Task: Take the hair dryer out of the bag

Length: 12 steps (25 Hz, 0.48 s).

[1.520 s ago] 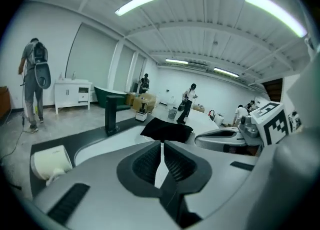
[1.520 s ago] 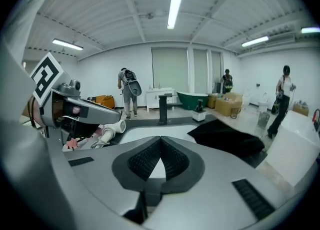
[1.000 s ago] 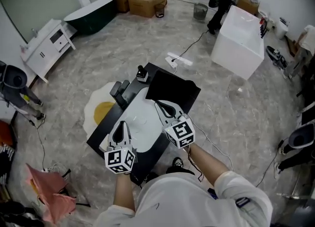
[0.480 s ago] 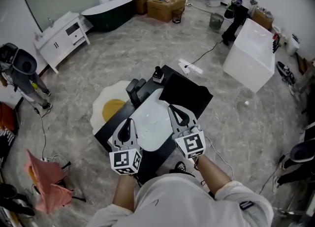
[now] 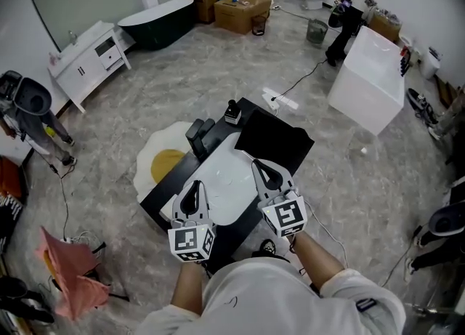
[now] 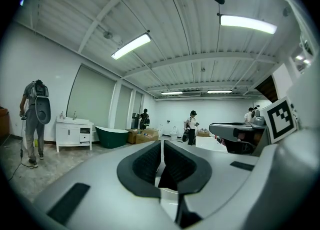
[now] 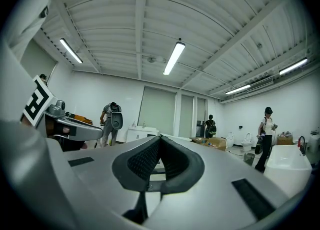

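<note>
**Helper:** Black bag first. Where is it?

**Me:** The bag lies flat on the table, at the table's far right corner. I cannot see the hair dryer from here, so I cannot tell you where it is.

**Helper:** And your two grippers?

**Me:** Both are over the near side of the table, above the white mat in the table's middle. The left gripper is at the table's near left and the right gripper at its near right, closer to the bag. Neither one touches the bag.

**Helper:** Are they holding anything?

**Me:** No. In the left gripper view the left gripper has its jaws almost together, with only a thin slit between them and nothing in it. In the right gripper view the right gripper has its jaws pressed together, and they are empty too.

**Helper:** What else is by the table?

**Me:** Some dark things sit at the table's far left edge. I cannot tell what they are. A rug shaped like a fried egg lies on the floor at the table's left side.
</note>
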Each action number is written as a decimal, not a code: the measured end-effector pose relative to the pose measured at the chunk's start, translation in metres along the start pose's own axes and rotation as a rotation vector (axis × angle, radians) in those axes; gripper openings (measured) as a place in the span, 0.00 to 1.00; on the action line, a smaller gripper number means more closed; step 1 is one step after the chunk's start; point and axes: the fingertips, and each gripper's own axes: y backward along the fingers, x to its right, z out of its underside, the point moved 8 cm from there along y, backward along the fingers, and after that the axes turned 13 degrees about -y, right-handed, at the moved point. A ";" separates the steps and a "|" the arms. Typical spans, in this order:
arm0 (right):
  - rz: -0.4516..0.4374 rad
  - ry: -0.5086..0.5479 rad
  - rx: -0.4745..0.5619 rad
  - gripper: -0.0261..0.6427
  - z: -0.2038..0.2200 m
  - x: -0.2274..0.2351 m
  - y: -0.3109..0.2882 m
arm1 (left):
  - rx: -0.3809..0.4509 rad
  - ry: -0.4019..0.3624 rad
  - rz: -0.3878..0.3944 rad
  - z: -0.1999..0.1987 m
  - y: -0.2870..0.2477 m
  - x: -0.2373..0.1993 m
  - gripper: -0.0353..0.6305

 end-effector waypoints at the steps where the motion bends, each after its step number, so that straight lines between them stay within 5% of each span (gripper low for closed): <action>1: 0.003 0.002 -0.001 0.04 0.000 0.000 0.000 | -0.001 0.001 0.001 0.001 0.000 0.000 0.10; 12: -0.026 0.005 -0.029 0.04 0.002 -0.001 0.004 | -0.009 0.009 0.007 0.005 -0.001 0.010 0.10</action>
